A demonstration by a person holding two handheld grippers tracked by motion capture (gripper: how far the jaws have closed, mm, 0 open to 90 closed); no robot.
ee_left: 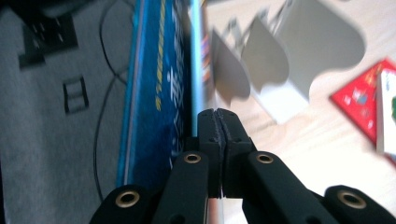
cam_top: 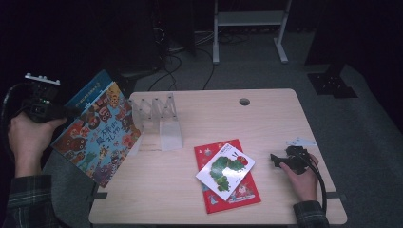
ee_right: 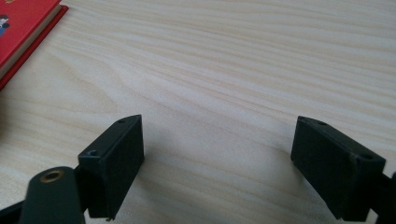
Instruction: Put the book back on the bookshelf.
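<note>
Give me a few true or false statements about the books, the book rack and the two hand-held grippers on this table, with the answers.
1. The left hand-held gripper is shut on the owl book. True.
2. The right hand-held gripper holds the caterpillar book. False: its jaws are open over bare table.
3. The caterpillar book lies on the red book. True.
4. The book rack is full of books. False: it is empty.

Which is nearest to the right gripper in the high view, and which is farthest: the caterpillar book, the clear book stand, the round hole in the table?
From the right gripper:
1. Caterpillar book, just to its left, lying on a red book.
2. Round hole, near the table's far edge.
3. Clear book stand, on the far left side.
</note>
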